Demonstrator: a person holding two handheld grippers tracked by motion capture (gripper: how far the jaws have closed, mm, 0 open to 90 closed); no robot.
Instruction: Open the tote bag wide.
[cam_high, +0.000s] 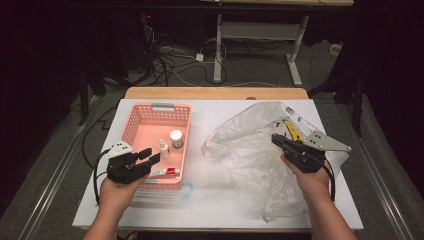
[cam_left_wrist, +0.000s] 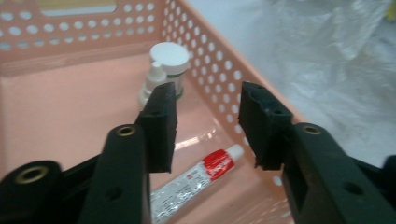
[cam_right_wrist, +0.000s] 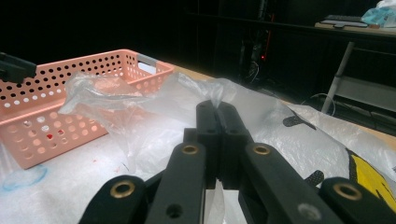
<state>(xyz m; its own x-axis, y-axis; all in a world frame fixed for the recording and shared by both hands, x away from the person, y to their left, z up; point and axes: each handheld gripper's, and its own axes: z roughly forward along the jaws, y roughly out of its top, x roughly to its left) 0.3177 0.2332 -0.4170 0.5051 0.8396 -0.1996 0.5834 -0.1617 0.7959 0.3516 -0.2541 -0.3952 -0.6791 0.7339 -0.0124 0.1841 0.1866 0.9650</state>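
Note:
A pink perforated basket (cam_high: 156, 107) stands at the table's left. In it lie a red-and-white tube (cam_left_wrist: 196, 184), a small white dropper bottle (cam_left_wrist: 152, 84) and a white-capped jar (cam_left_wrist: 170, 58). My left gripper (cam_high: 151, 156) hovers over the basket's near end, above the tube (cam_high: 163, 172). Its jaws stand open with nothing between them (cam_left_wrist: 208, 126). My right gripper (cam_high: 276, 138) is shut on a fold of the clear plastic bag (cam_high: 250, 145), pinched at the jaw tips (cam_right_wrist: 217, 109). Something yellow and black (cam_high: 291, 130) lies inside the bag.
The white-covered table (cam_high: 220, 205) has a wooden far edge. A faint blue ring mark (cam_high: 186, 190) sits just in front of the basket. The crumpled bag spreads over the table's right half. Beyond the table are desk legs and floor cables (cam_high: 170, 65).

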